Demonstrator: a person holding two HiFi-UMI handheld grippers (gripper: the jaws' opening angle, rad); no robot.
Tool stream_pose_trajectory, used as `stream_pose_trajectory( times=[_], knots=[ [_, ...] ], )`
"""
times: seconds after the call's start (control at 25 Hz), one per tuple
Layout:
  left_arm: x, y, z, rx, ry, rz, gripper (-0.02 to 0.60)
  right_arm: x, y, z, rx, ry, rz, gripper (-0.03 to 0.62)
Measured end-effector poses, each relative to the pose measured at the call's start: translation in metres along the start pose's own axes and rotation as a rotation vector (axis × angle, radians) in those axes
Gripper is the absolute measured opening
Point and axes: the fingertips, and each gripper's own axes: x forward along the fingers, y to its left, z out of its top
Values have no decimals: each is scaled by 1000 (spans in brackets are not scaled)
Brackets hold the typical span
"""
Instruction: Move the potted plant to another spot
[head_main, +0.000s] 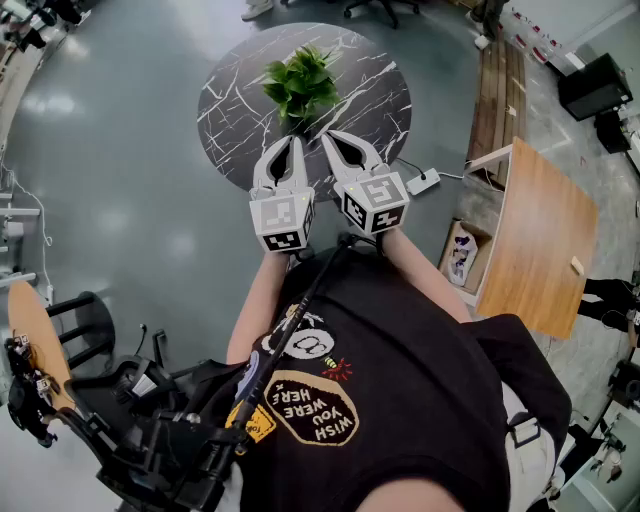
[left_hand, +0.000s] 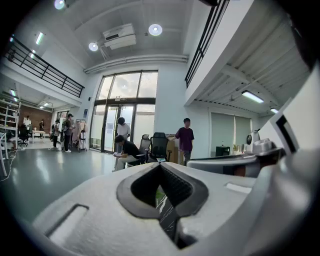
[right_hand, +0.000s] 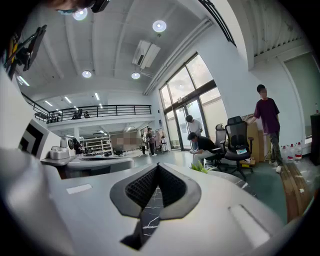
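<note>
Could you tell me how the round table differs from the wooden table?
The round table has a dark, white-veined top; the wooden table is pale brown and straight-edged. The potted plant stands on the round table, not the wooden one. Both stand on the grey floor.

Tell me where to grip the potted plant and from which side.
Grip the potted plant low, on its pot, coming in level from the near edge of the round table. Its leaves spread over the top, hiding the pot from above; a top-down grip would likely crush them.
</note>
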Motion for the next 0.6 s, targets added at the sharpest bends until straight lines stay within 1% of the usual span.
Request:
stream_pose_trajectory(
  times=[0.6],
  knots=[
    [-4, 2, -1, -6, 0, 8, 3, -2, 1, -1, 2, -3, -4, 2]
  ],
)
